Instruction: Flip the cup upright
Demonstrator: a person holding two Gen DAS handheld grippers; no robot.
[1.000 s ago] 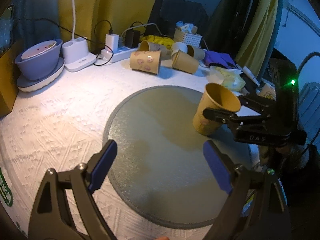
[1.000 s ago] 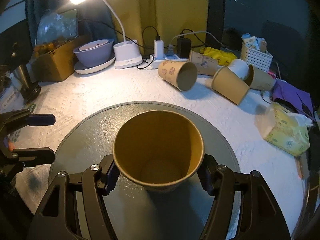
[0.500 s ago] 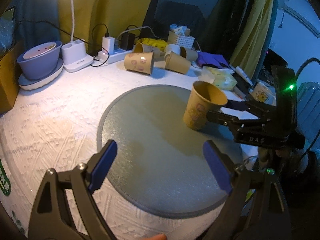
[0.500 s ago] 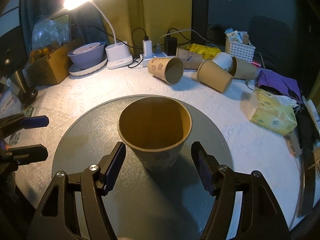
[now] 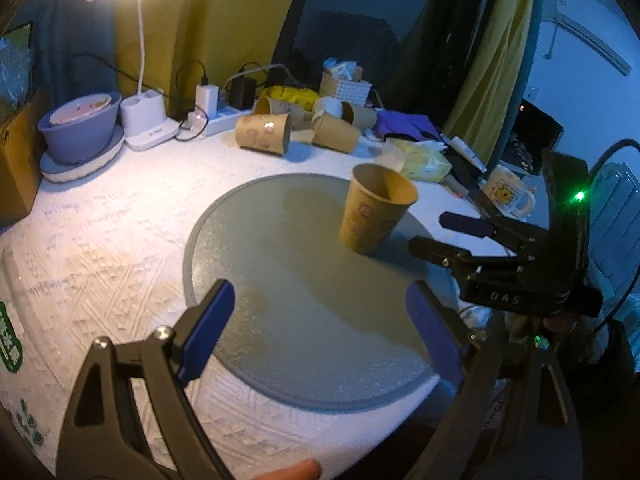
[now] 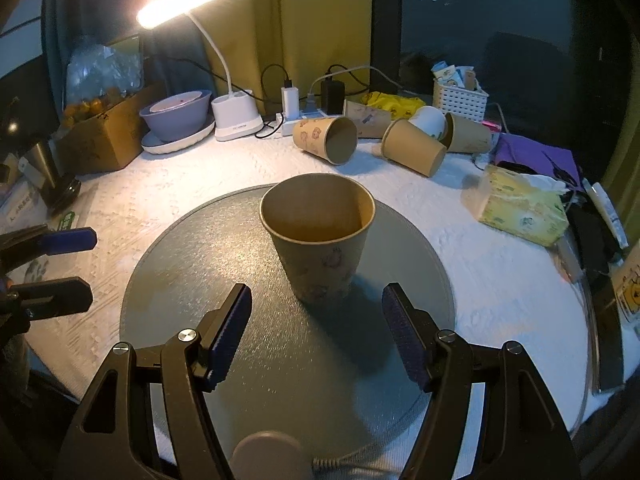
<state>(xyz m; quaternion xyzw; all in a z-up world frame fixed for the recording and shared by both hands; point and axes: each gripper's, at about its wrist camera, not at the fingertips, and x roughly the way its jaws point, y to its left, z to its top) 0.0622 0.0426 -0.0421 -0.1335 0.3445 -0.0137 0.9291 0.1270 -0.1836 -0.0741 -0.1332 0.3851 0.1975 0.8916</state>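
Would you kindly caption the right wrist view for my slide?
Open right claw behind an upright paper cup on the round grey mat.

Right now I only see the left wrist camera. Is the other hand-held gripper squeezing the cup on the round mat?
Observer: No. In the right wrist view the right hand-held gripper is open, with its pads wider apart than the cup and touching nothing.
Operator: Which way does the tipped cup by the power strip open?
Observer: The tipped cup has its mouth turned toward the right wrist camera, and it looks empty inside.
Operator: What's in the box next to the purple bowl?
Observer: The cardboard box holds small orange round things under a clear bag. I cannot tell what they are.
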